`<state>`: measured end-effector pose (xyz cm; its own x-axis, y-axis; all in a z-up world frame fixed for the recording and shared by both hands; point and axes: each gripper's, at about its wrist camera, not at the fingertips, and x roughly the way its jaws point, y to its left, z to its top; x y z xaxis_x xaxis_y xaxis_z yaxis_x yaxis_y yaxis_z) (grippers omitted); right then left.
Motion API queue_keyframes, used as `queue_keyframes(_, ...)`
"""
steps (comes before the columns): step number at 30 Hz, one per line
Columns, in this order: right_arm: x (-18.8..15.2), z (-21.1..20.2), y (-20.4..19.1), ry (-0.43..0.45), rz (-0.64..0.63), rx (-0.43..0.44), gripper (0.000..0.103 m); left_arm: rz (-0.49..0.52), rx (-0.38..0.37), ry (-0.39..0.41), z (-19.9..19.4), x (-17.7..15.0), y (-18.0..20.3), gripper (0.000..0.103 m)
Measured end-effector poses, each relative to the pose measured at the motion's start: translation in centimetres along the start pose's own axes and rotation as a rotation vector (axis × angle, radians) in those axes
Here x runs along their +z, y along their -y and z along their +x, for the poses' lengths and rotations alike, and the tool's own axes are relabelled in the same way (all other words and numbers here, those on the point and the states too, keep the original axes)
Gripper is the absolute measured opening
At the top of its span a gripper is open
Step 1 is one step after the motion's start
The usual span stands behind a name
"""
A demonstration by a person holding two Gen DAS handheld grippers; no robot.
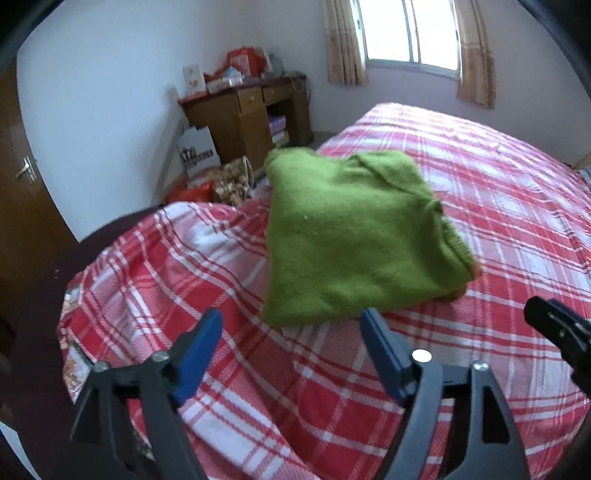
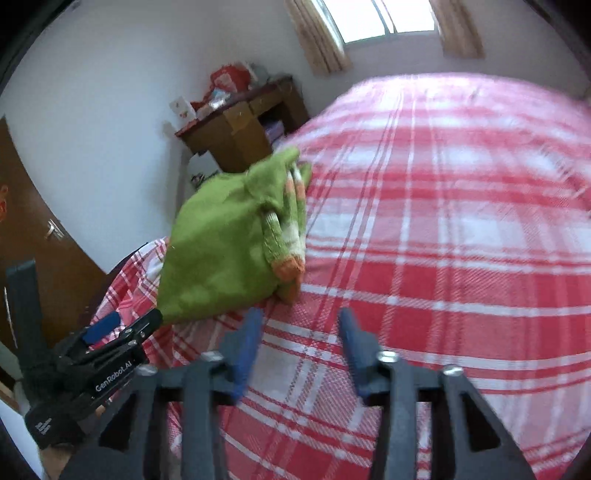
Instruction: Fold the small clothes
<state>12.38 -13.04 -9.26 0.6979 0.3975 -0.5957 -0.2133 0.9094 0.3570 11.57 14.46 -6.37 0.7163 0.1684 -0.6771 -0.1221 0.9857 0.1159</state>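
Green knitted garment [image 1: 354, 236], folded into a thick soft bundle with orange-and-white striped cuffs at one side, lying on the red-and-white plaid bedcover [image 1: 480, 206] just ahead of both grippers.

Nearest, seen from the left wrist: left gripper [image 1: 291, 332] with blue-padded black fingers spread wide, nothing between them, tips just short of the bundle's near edge. Bundle straight ahead and slightly right of that gripper's centre line, touching neither pad.

Seen from the right wrist: right gripper [image 2: 301, 332] also parted, moderately wide, empty, only bare plaid below. Bundle ahead and to its left, clear of the fingers; striped cuffs on the side facing this gripper.

Long axis of the bundle apparently running away from the grippers, near edge low, far corner pointing toward the room's far side; blur makes the exact outline uncertain.

Likely judgement: left gripper nearer and better lined up; right needing a leftward shift to reach the cuff side. Fold looks largely done.

Farther off: brown wooden desk [image 1: 251, 114] with clutter on top, curtained window [image 1: 410, 33] beyond.
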Motion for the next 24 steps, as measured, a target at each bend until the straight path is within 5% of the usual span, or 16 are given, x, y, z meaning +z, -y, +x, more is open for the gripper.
queue_keyframes(6, -0.3, -4.7, -2.8, 0.130, -0.072, -0.053, 0.067, 0.010, 0.007, 0.098, -3.9, -0.4, 0.1, 0.103)
queue_keyframes(24, -0.5, -14.1, -7.0, 0.352, -0.161, -0.147, 0.069, 0.008, -0.043, 0.243, -11.8, -0.2, -1.1, 0.103)
